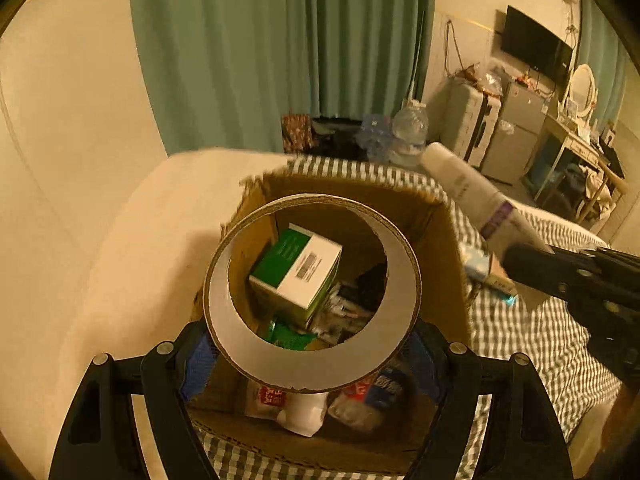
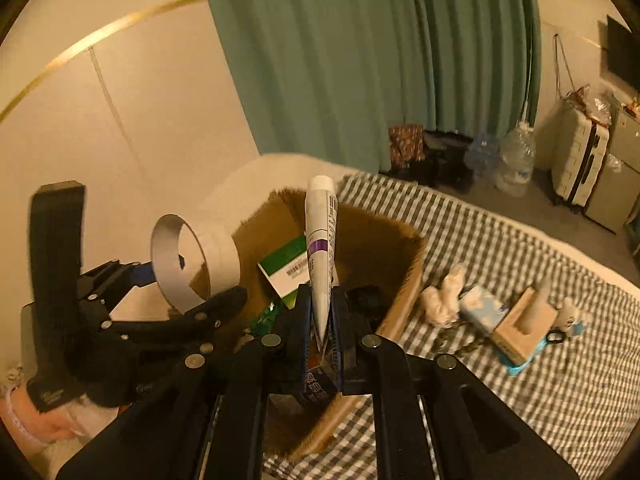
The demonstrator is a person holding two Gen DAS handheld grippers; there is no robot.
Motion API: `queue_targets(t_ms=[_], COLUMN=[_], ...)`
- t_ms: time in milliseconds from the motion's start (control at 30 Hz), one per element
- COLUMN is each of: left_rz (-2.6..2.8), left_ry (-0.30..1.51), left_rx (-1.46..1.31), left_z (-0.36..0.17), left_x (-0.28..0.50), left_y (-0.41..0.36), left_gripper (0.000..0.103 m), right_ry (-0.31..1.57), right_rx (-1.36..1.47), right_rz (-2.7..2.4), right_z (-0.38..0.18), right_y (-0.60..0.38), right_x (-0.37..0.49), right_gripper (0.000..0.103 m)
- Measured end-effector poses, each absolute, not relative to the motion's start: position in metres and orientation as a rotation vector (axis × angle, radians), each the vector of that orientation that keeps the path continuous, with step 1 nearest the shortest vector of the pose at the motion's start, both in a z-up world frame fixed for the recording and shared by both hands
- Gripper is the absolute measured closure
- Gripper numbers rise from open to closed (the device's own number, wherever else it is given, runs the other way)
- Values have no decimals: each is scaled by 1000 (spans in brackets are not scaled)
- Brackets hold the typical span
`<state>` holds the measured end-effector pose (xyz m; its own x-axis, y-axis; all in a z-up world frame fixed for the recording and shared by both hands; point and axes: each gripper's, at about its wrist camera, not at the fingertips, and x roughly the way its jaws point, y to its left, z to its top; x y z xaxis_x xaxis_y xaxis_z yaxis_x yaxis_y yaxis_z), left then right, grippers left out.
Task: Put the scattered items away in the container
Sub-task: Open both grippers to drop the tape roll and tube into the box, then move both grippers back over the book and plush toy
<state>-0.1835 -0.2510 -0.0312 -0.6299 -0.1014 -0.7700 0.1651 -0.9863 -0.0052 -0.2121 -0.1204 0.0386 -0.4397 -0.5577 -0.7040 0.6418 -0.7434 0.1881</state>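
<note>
Covering the bed (image 2: 500,380) — gingham (grey-white) — beside green curtains (image 2: 360,60).

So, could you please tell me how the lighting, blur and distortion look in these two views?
Left wrist view: warm amber cast, the tube smeared, the tape roll fairly sharp over the cardboard box. Right wrist view: same dim amber light, fisheye bends the wall trim into an arc, and the left gripper looks soft.
</note>
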Motion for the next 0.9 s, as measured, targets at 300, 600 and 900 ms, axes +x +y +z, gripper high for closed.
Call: queue_targets(t_ms=[300, 600, 900], left_rz=[-2661, -2689, -2782], left_ry=[69, 68, 67], left_rx=[1474, 1375, 1225], left_z=[-72, -53, -4], left_x=[-194, -179, -160], left_y=[-260, -261, -218], left_gripper=[7, 3, 0], right_ry=[110, 26, 20], right_rx=[1135, 1003, 989], right_rz=[-2183, -2347, -2506], right_z=[-3, 23, 46], right_y=[-152, -131, -31], right_x=[-236, -232, -218], right_gripper=[92, 15, 15])
